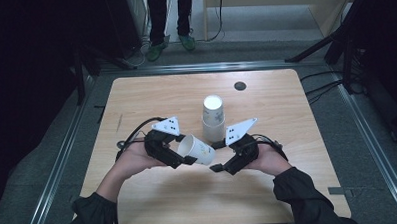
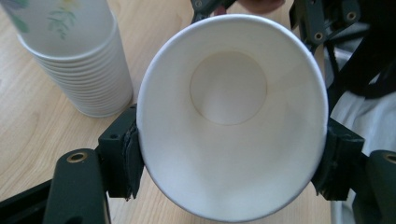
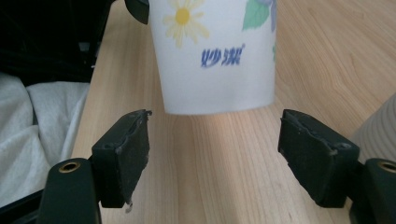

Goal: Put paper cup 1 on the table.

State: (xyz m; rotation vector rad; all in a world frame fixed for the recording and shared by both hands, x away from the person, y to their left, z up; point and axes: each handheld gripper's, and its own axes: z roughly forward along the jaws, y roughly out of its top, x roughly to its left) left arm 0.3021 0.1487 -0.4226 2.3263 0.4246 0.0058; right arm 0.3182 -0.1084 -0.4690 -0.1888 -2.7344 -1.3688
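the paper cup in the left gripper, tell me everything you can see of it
The paper cup is white and empty, with a plain inside, a round flat bottom and a rolled rim. Its outside carries a yellow daisy, green leaves and blue lettering. It lies on its side above the wooden table, mouth toward the left gripper, whose jaws clamp the rim from both sides. Its base points at the right gripper, which is open and not touching it. A stack of cups stands behind.

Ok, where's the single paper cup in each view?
High view: the paper cup lies on its side at centre, held by the left gripper.
Left gripper view: its open mouth faces the camera, clamped at the rim.
Right gripper view: its base end sits top centre, beyond the open right gripper.
Shared landmark: the cup stack.
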